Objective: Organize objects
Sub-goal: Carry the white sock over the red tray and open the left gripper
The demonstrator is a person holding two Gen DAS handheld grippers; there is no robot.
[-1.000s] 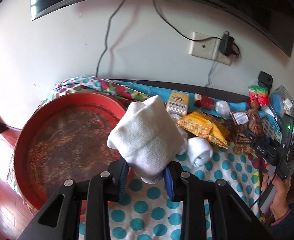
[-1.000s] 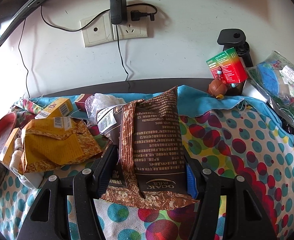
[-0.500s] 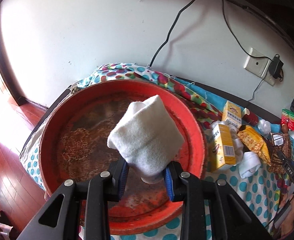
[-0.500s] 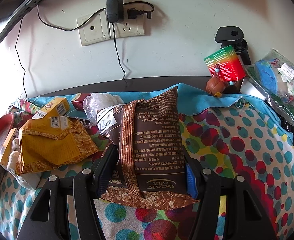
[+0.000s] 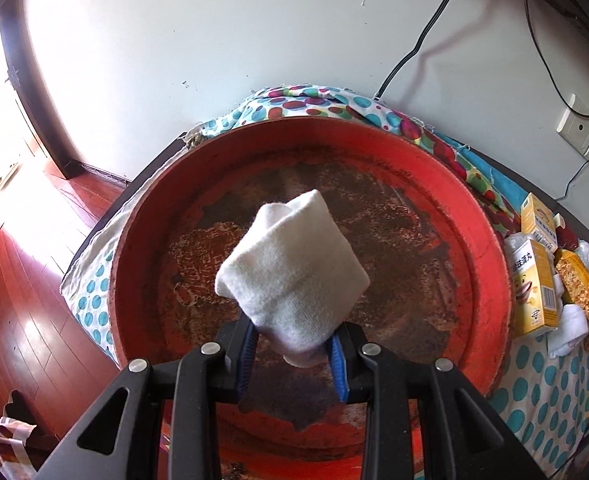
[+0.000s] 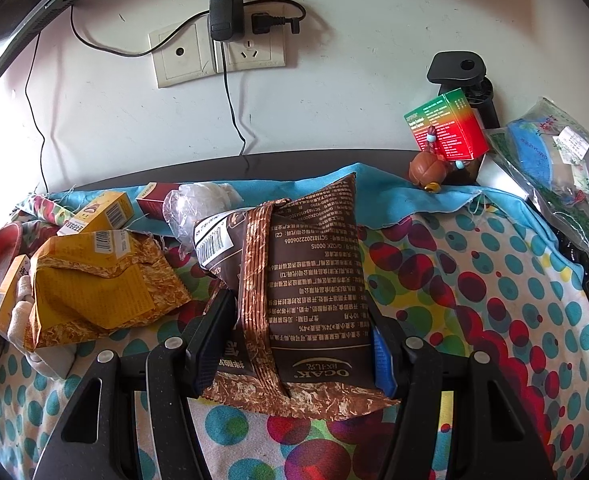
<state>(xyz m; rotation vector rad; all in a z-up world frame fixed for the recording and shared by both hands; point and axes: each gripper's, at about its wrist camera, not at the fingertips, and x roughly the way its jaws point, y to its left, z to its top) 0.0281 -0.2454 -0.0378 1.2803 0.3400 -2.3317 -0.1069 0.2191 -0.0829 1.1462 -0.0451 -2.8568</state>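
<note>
Only the left wrist view shows the left gripper [image 5: 292, 354] clamped on a rolled white sock [image 5: 292, 276] pointing away over the red tray [image 5: 490, 280] (rusty inside), while the right gripper [image 6: 294, 344] pinches a brown snack bag [image 6: 310, 280], lengthwise toward the wall socket [image 6: 218, 54].

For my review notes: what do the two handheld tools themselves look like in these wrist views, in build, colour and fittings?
The left tool and right tool look alike: matte black frames with angular arms and triangular cut-outs, each studded with round silver bolt heads. The fingers carry blue ribbed pads on their inner faces; on the right tool one pad shows bright blue, the other looks dark. No cables, markings, hands or sleeves show.
</note>
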